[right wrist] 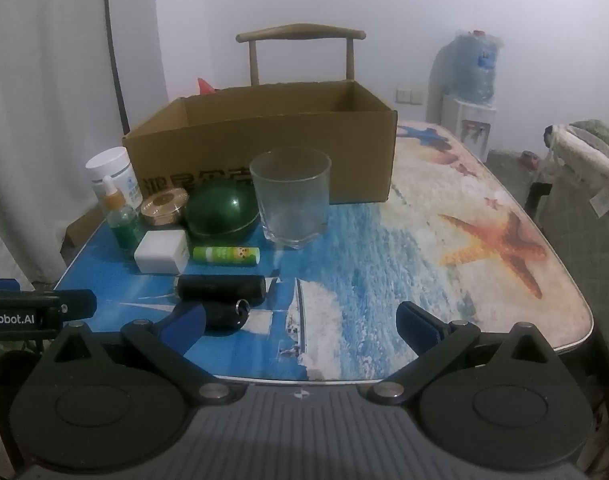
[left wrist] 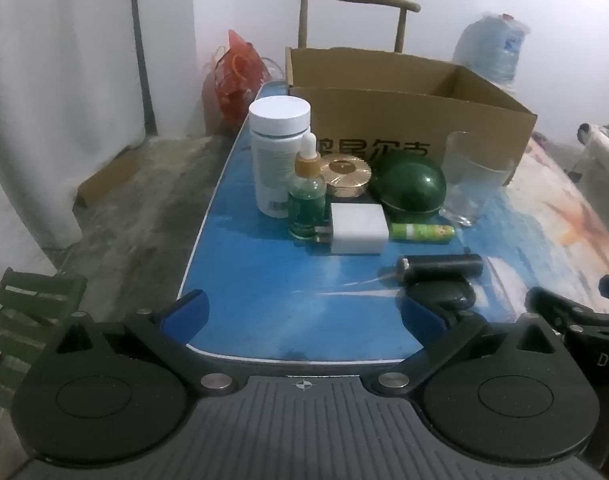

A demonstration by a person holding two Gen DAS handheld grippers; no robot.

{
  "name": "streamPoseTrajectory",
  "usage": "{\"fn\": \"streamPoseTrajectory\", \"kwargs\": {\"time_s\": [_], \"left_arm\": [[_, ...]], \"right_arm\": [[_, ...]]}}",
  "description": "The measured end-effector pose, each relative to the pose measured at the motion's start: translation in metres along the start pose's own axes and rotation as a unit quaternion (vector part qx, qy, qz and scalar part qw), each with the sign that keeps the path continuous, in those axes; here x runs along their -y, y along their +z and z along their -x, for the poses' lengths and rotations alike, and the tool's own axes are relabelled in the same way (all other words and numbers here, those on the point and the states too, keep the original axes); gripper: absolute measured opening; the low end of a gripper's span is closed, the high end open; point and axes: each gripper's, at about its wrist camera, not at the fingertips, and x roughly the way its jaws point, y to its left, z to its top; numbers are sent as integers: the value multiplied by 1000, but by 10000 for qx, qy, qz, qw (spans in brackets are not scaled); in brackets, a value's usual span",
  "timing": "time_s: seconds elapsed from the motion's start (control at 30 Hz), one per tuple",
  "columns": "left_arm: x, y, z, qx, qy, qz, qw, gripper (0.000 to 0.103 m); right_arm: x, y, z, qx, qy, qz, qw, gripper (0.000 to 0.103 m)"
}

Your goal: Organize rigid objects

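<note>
An open cardboard box (left wrist: 404,108) (right wrist: 264,140) stands at the back of the table (left wrist: 244,280) (right wrist: 504,240). In front of it are grouped a white bottle (left wrist: 280,152), a green dropper bottle (left wrist: 306,196), a gold compact (left wrist: 346,174), a green dome (right wrist: 222,212), a clear glass (right wrist: 290,198), a white charger (left wrist: 358,234), a green tube (right wrist: 226,256), a black cylinder (right wrist: 220,286) and a small black oval piece (right wrist: 224,314). My left gripper (left wrist: 304,310) hovers open over the near table edge, holding nothing. My right gripper (right wrist: 302,322) is open and empty beside it, its left finger close to the oval piece.
A wooden chair (right wrist: 300,36) stands behind the box. A water dispenser (right wrist: 470,100) is at the back right, and a red bag (left wrist: 234,76) lies on the floor at the left. The starfish-printed right half of the table carries nothing. A green crate (left wrist: 20,320) sits low on the left.
</note>
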Motion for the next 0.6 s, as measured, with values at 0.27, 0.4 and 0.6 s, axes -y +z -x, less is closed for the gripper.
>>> {"fn": "streamPoseTrajectory", "kwargs": {"time_s": [0.27, 0.4, 0.6], "left_arm": [[-2, -1, 2, 25, 9, -20, 10000, 103], [-6, -2, 5, 54, -9, -37, 10000, 103], [-3, -2, 1, -21, 64, -38, 10000, 103]], "right_arm": [[-2, 1, 1, -26, -14, 32, 10000, 103], [-4, 2, 3, -38, -34, 55, 10000, 103], [-4, 1, 2, -48, -16, 78, 10000, 103]]}}
